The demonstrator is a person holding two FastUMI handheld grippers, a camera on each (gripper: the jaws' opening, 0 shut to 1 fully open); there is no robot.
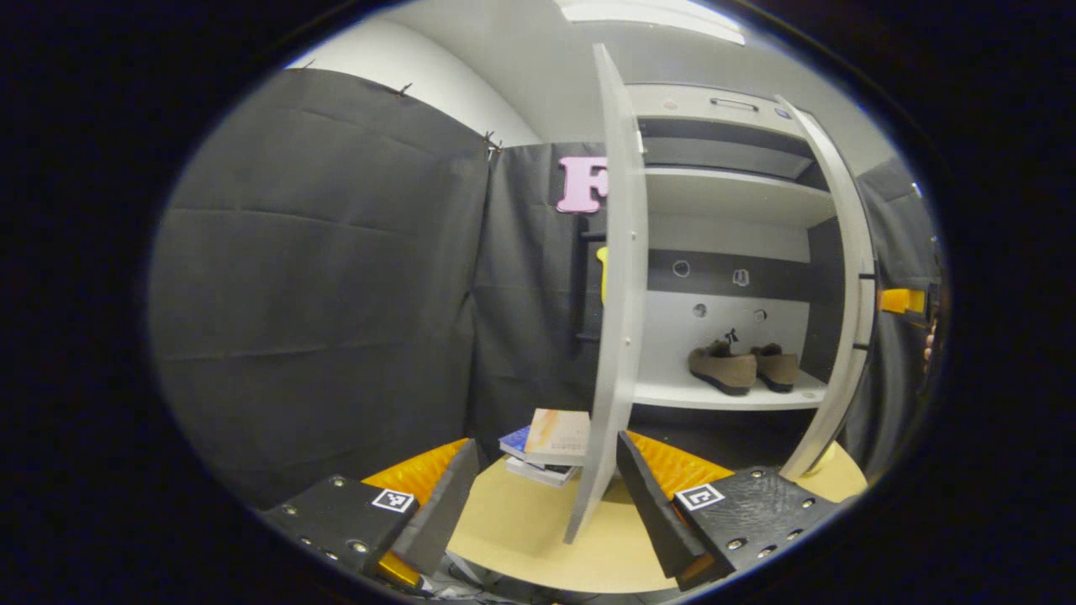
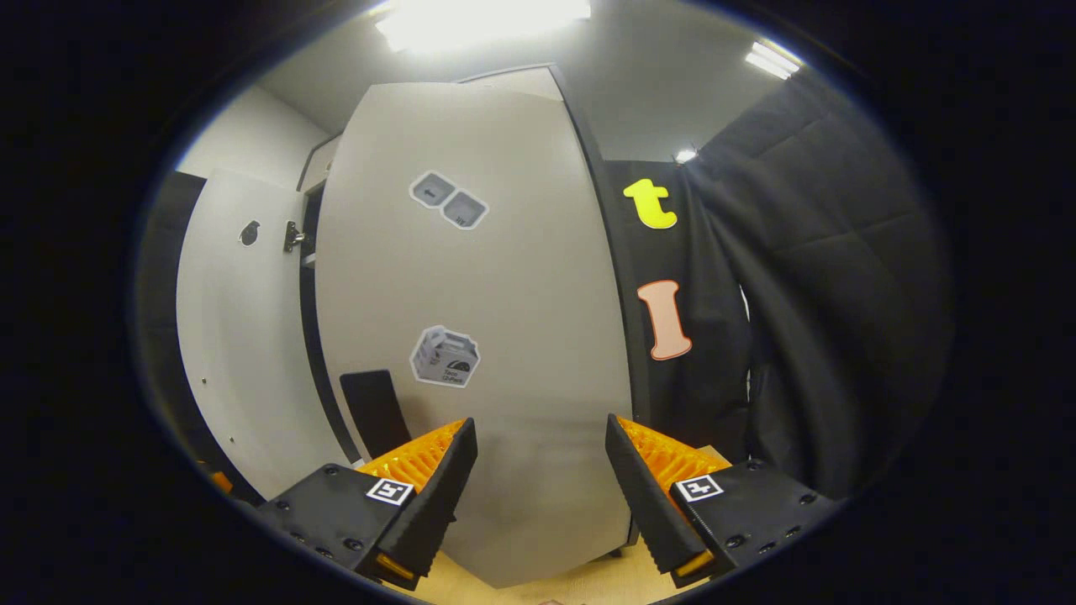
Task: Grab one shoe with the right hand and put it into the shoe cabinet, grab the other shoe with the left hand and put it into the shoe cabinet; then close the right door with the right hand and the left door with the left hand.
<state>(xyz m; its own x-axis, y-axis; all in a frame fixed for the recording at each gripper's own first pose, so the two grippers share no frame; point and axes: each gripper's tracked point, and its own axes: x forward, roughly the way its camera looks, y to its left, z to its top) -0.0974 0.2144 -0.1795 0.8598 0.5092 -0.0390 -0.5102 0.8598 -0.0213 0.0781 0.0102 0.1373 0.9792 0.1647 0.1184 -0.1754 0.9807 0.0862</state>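
Both shoes point(image 1: 744, 367) sit shelved; we press the right gripper point(image 2: 538, 487), fingers open and empty, flat against the right door point(image 2: 479, 336); the left gripper point(image 1: 546, 496), open too, waits by the left door point(image 1: 618, 294).

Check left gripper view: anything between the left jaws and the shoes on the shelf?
Yes. In the left gripper view the open left door stands edge-on between the left gripper and the shoes; its lower edge sits between the open jaws.

left door point(image 1: 618, 294), seen edge-on, hides the cabinet's left part; the far shoe point(image 1: 777, 365) sits half behind the near one.
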